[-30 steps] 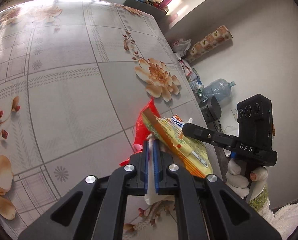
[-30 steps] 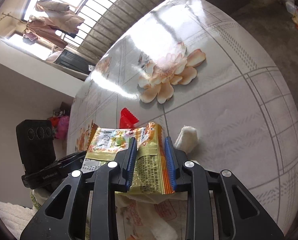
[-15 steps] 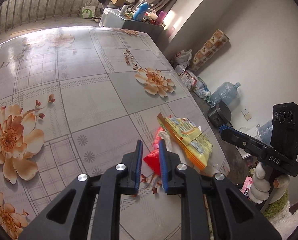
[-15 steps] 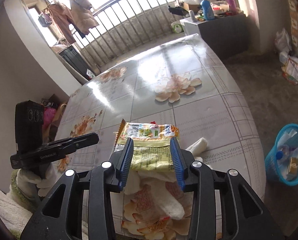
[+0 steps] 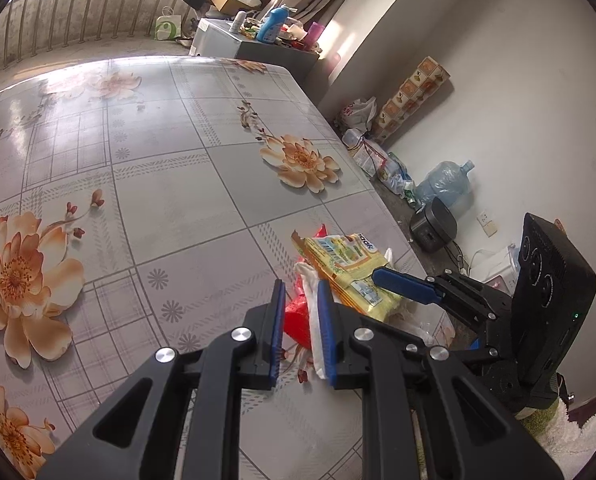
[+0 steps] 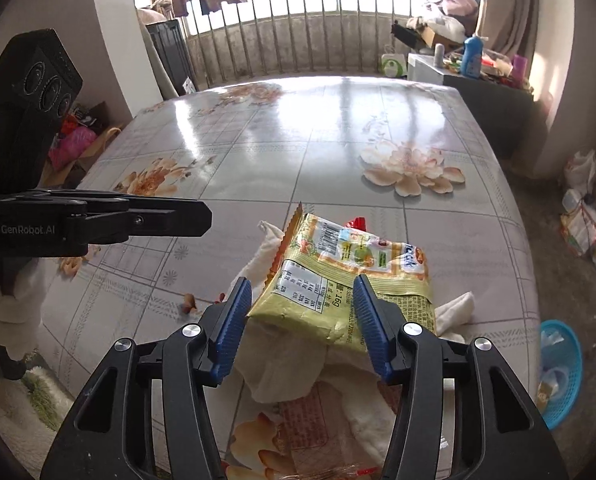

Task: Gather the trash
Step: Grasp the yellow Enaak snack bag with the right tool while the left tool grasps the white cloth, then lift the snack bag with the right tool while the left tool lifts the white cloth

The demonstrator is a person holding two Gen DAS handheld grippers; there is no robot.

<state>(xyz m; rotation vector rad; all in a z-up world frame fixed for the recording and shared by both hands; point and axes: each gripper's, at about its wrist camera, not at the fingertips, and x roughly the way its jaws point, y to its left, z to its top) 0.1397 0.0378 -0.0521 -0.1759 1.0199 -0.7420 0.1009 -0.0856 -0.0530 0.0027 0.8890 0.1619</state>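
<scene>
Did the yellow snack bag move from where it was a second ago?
Cannot tell. The cameras themselves swung, so the yellow snack bag only looks shifted. It lies near the table's right edge, between the right gripper jaws, which have just been opening.

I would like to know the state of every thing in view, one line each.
left gripper: jaws narrowly open, just been opening, nothing held between them.
right gripper: jaws open, just been opening, around the yellow wrapper, not pinching it.
yellow wrapper: crumpled, lying on the white tissue.
white tissue: crumpled, under the yellow wrapper.
red wrapper: mostly covered.
blue basket: upright, some trash inside.
</scene>
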